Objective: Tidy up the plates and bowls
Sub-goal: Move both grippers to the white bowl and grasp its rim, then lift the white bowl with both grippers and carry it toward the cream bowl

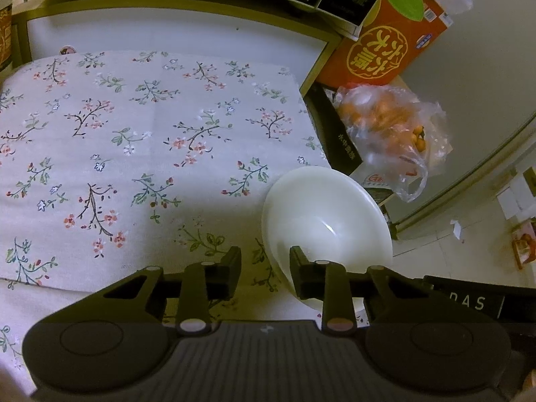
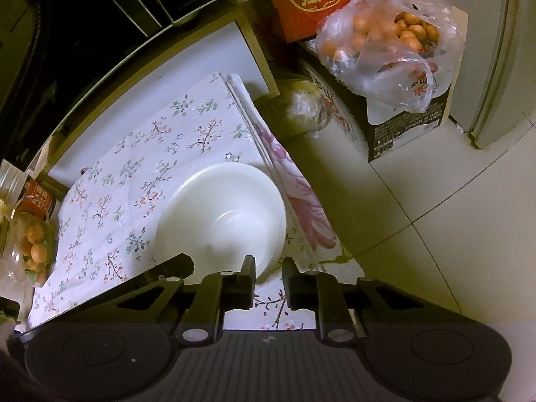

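White bowl (image 1: 326, 221) sits on the floral cloth (image 1: 134, 134) — left gripper (image 1: 264, 261) clamps its rim; right gripper (image 2: 268, 269) likewise, one finger inside.

Glossy, smooth white bowl (image 1: 326, 221) on matt floral cloth (image 1: 134, 134) — crinkled clear plastic bag (image 1: 392, 134) (shiny) nearby.

One white bowl (image 1: 326, 221) sits on one floral cloth (image 1: 134, 140) over one table (image 1: 167, 30). Beside it: one red box (image 1: 385, 43), one clear plastic bag of many small orange fruits (image 1: 392, 127), uncountable, and one dark carton (image 2: 402, 124)
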Available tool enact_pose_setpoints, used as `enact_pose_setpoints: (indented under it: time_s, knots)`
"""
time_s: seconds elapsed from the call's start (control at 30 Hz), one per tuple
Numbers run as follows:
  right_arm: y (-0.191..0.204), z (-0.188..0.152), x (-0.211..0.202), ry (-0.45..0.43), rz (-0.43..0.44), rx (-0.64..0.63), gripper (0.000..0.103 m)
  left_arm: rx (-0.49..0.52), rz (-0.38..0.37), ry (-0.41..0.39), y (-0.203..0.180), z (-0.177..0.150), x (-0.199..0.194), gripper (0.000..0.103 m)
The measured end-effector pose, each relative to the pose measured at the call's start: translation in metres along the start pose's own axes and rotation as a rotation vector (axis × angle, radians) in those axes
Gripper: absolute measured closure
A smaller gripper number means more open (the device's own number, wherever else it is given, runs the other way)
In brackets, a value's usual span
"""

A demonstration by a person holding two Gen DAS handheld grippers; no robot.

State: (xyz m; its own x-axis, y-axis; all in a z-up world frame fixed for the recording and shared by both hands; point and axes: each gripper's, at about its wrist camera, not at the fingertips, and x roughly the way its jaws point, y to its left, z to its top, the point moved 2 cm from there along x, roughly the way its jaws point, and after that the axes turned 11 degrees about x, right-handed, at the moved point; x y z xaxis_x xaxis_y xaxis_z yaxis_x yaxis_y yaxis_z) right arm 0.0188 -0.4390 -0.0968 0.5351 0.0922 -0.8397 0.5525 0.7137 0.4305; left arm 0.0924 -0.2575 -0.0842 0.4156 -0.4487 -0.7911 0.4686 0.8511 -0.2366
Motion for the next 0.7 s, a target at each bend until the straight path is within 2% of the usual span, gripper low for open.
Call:
enact_pose_setpoints:
  time_s: [0.43,0.7]
  knots:
    - [-0.0007,0.0000,-0.0007,-0.002,0.002,0.006,0.090,-0.007,0.001,0.004,0.0022,-0.0003,0.0018,0.079]
    - [-0.0001,0.0003,-0.0011,-0.001,0.003,0.004,0.093,-0.007,-0.001,0.006,0.0014,0.0010,0.0022,0.084]
